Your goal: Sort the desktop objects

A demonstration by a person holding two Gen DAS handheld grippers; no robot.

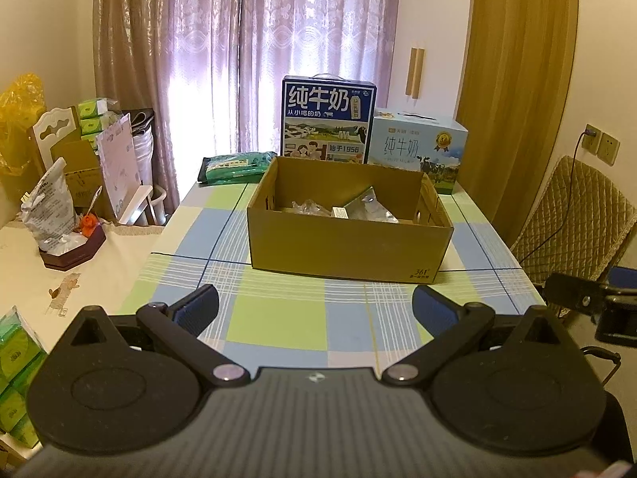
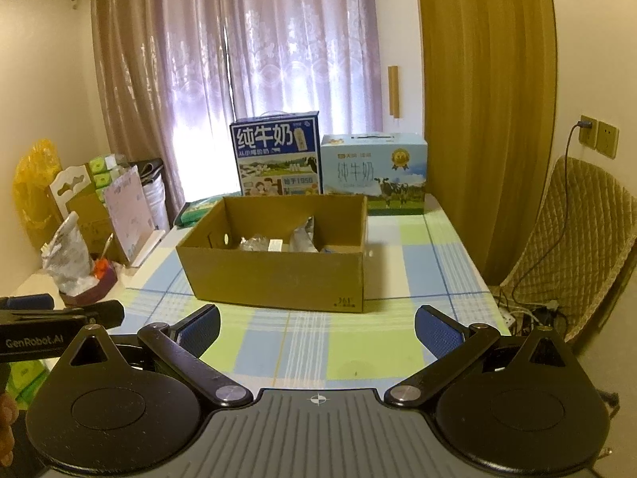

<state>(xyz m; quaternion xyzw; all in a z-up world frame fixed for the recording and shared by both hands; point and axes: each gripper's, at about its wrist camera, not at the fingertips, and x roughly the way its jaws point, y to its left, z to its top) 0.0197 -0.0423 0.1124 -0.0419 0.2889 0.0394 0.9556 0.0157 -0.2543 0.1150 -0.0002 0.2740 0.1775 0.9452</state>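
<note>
The box [image 1: 350,235] sits mid-table [image 1: 278,322] with a few wrapped bits already inside. I see nothing loose on the cloth in front, so sorting looks nearly done. My left tongs [image 1: 316,310] and right tongs [image 2: 318,324] hang spread and empty.

Pretty dim, warm-tinted room. Nearly all the light comes through the sheer curtain [image 1: 278,40], which blows out white just left of the dark blue milk carton [image 1: 329,119]. Fisheye bends the walls at the edges, corners go black, and everything's a bit soft.
</note>
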